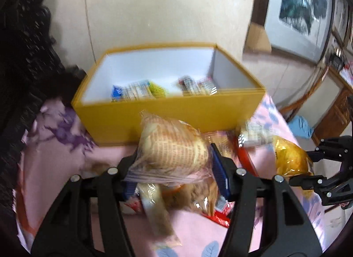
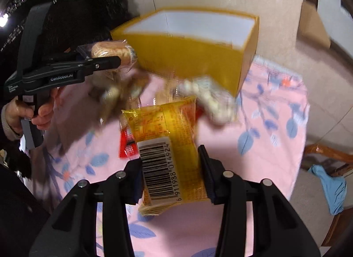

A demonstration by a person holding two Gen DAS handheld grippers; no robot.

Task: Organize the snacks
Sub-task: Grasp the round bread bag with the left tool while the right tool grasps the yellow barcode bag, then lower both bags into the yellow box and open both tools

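Note:
My left gripper (image 1: 174,164) is shut on a clear-wrapped waffle cake (image 1: 174,144), held above the pink cloth just in front of the yellow box (image 1: 167,113). It also shows in the right wrist view (image 2: 110,60) with the cake (image 2: 110,50). My right gripper (image 2: 171,164) is shut on a yellow snack packet (image 2: 174,142) with a barcode, also seen in the left wrist view (image 1: 289,157). The box (image 2: 189,58) holds several small wrapped snacks (image 1: 141,90).
Loose snacks lie on the pink flowered cloth (image 2: 264,137): a red packet (image 2: 128,144), a pale puffed snack (image 2: 211,100) and brown wrapped pieces (image 1: 198,193). A blue cloth (image 2: 331,186) hangs on a wooden chair at the right. A wall stands behind the box.

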